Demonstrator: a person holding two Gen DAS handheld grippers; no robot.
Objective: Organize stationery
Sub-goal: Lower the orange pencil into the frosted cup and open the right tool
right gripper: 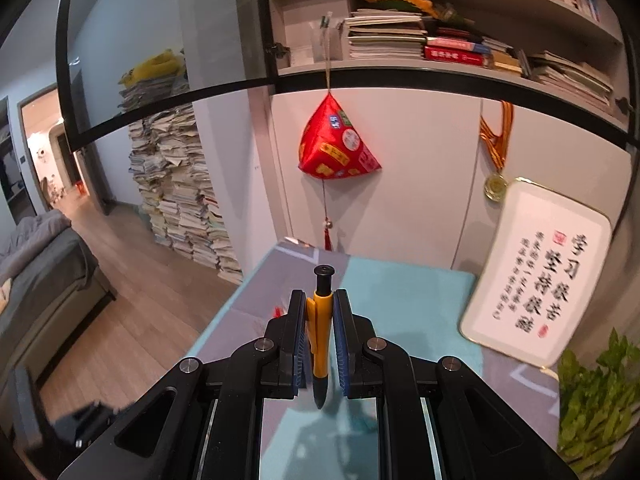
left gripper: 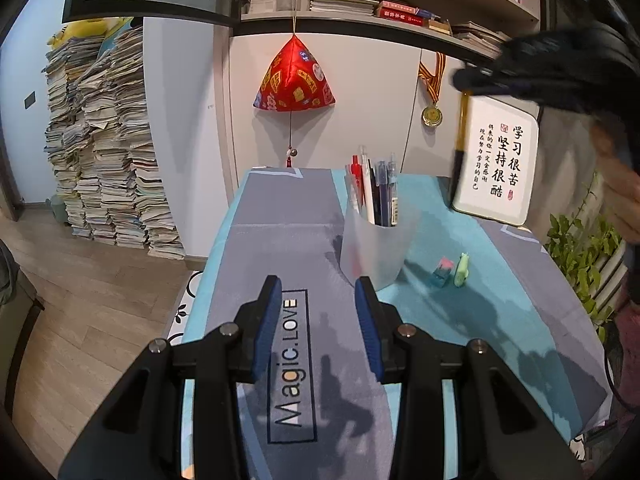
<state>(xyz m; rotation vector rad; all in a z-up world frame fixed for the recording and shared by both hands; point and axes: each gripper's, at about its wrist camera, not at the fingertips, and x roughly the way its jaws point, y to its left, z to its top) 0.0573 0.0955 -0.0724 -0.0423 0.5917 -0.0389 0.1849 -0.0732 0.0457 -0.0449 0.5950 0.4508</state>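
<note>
A frosted pen cup point(left gripper: 374, 248) stands on the desk mat point(left gripper: 280, 220), holding several pens point(left gripper: 376, 184). My left gripper point(left gripper: 318, 288) hovers just in front of the cup, open, with nothing between its blue pads. To the cup's right lie a pink-and-blue eraser point(left gripper: 441, 272) and a small green eraser point(left gripper: 462, 270). My right gripper point(right gripper: 319, 296) is shut on a yellow pen point(right gripper: 320, 340) with a black cap, held upright. In the left wrist view the right gripper point(left gripper: 466, 80) is blurred high at the right, and the yellow pen point(left gripper: 460, 140) hangs from it.
A framed calligraphy board point(left gripper: 500, 160) leans on the wall at the back right. A green plant point(left gripper: 580, 256) stands at the desk's right edge. A red ornament point(left gripper: 294, 76) and a medal point(left gripper: 432, 114) hang on the wall. Tall stacks of books point(left gripper: 108, 140) rise from the floor on the left.
</note>
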